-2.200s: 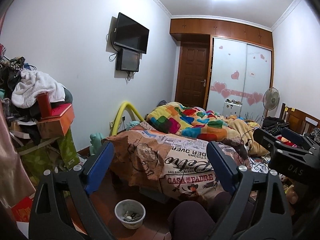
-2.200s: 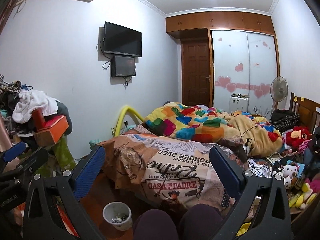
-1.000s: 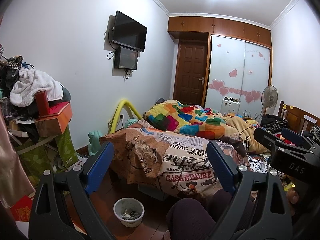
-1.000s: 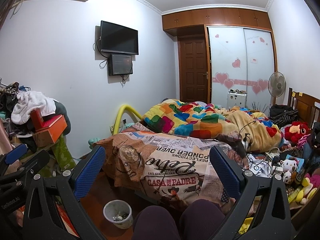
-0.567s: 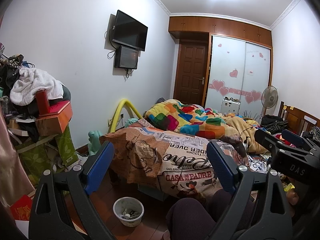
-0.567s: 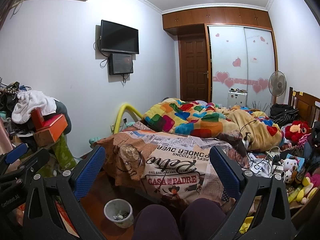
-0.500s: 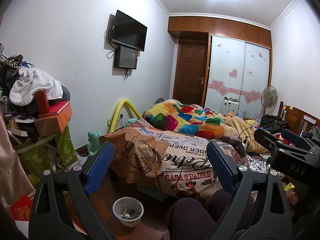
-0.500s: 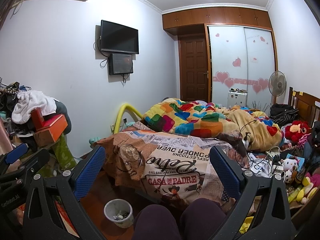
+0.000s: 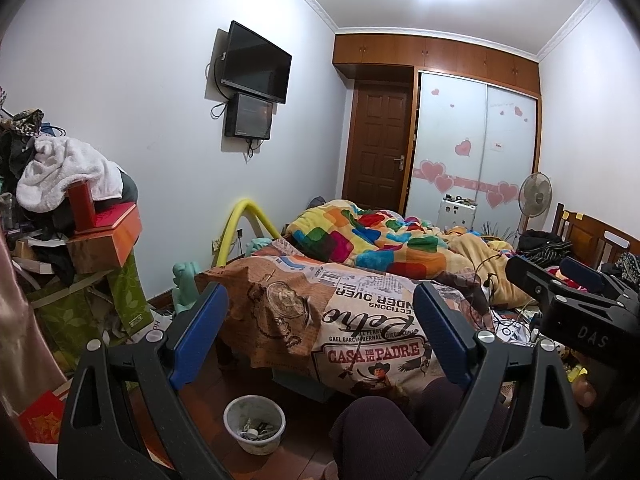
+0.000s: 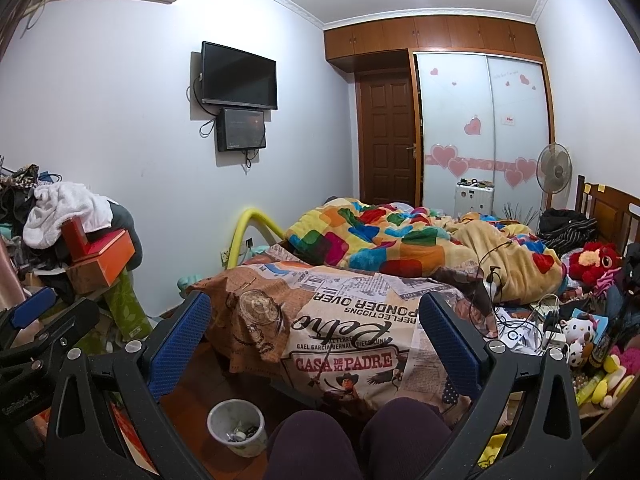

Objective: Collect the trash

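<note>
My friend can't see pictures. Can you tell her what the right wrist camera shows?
The open right gripper points across a messy bedroom at a bed with a newspaper-print cover. A small white trash bin stands on the floor below; the person's knees show in front.

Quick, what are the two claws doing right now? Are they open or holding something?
Left claw: open, holding nothing.
Right claw: open, holding nothing.
</note>
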A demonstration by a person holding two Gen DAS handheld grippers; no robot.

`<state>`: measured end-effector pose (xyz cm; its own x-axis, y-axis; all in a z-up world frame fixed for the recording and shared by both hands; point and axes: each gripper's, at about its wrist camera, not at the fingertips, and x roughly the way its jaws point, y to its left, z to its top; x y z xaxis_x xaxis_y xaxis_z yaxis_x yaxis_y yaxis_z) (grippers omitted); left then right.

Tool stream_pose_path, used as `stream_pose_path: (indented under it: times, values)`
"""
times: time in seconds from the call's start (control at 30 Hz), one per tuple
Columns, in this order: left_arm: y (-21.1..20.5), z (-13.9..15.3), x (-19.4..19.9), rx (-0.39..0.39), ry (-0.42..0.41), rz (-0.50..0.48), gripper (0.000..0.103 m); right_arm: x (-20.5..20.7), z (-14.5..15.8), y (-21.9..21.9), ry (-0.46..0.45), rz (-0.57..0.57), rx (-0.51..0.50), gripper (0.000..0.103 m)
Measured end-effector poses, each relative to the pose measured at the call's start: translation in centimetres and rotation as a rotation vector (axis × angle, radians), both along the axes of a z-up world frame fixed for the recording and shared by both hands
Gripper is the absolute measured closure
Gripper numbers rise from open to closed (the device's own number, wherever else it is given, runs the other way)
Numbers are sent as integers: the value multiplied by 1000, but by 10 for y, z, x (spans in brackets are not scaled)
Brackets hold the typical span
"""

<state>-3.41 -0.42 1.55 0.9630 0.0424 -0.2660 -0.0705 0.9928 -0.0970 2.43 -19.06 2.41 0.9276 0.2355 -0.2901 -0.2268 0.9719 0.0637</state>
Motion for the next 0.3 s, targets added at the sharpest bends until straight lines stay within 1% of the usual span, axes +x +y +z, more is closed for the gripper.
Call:
stream_pose_path:
  times: [0.3]
  values:
    - [-1,0,2,8,7,0,9,1,-1,0,5,0,2,0]
